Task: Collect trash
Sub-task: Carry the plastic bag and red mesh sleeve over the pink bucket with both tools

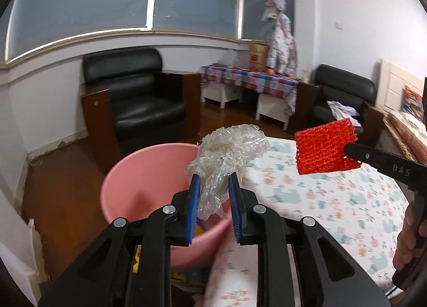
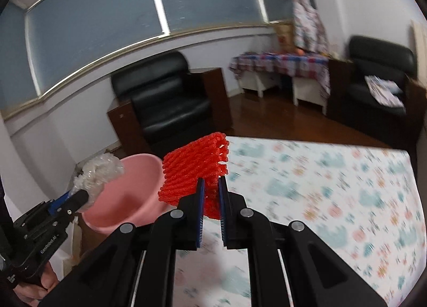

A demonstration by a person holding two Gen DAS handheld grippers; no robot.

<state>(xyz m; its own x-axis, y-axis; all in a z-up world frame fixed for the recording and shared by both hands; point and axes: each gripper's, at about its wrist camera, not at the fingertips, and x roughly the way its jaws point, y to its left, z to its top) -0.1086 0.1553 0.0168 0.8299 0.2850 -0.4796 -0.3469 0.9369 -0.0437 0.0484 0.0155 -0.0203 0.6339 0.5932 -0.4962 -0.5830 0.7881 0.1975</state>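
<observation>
My left gripper is shut on a crumpled clear plastic bag, held above the near right rim of a pink basin. Some small coloured items lie at the basin's bottom. In the right wrist view the same bag hangs from the left gripper over the basin. My right gripper is shut on a piece of red foam netting, raised above the bed's left side. From the left wrist view the red netting floats at the right, pinched at its right edge.
A bed with a floral sheet fills the right foreground. Beyond lie a wooden floor, a black armchair, a checked-cloth table and a second black armchair. A person's hand grips the right tool's handle.
</observation>
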